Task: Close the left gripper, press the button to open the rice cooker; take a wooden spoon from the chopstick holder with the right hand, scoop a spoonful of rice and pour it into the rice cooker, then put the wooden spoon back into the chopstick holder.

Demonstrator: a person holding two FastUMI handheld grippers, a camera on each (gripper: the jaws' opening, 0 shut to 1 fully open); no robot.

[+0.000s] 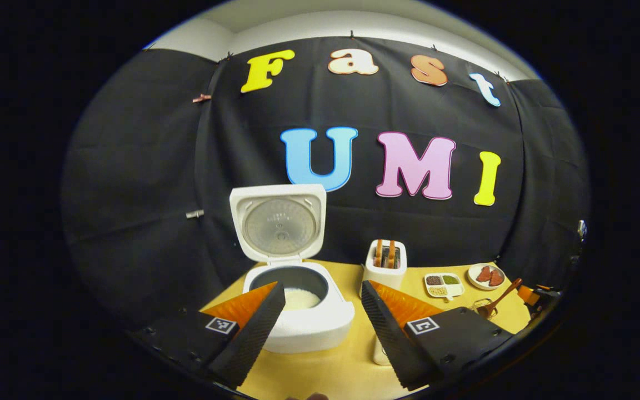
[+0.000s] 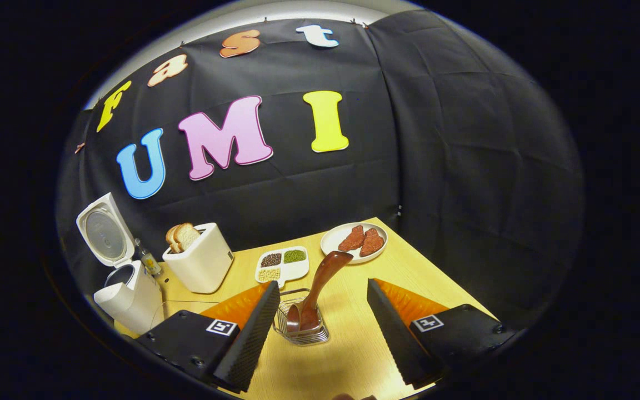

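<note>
The white rice cooker (image 1: pixel 311 325) stands open with its lid (image 1: pixel 278 222) upright and white rice (image 1: pixel 301 299) in the pot. My left gripper (image 1: pixel 323 286) hovers open just in front of it, touching nothing. The cooker (image 2: pixel 125 303) also appears at the left of the right gripper view. A brown wooden spoon (image 2: pixel 325 272) leans in the wire chopstick holder (image 2: pixel 303 330). My right gripper (image 2: pixel 323 284) is open, one finger on each side of the holder, with neither finger touching the spoon. The same spoon (image 1: pixel 502 297) and right gripper (image 1: pixel 539 294) show at the far right.
On the yellow table (image 2: pixel 403 266), a white toaster (image 2: pixel 200 264) with bread stands right of the cooker. A sectioned dish of grains (image 2: pixel 282 264) and a plate of reddish pieces (image 2: pixel 356 239) lie behind the holder. A small bottle (image 2: pixel 148 258) sits between cooker and toaster.
</note>
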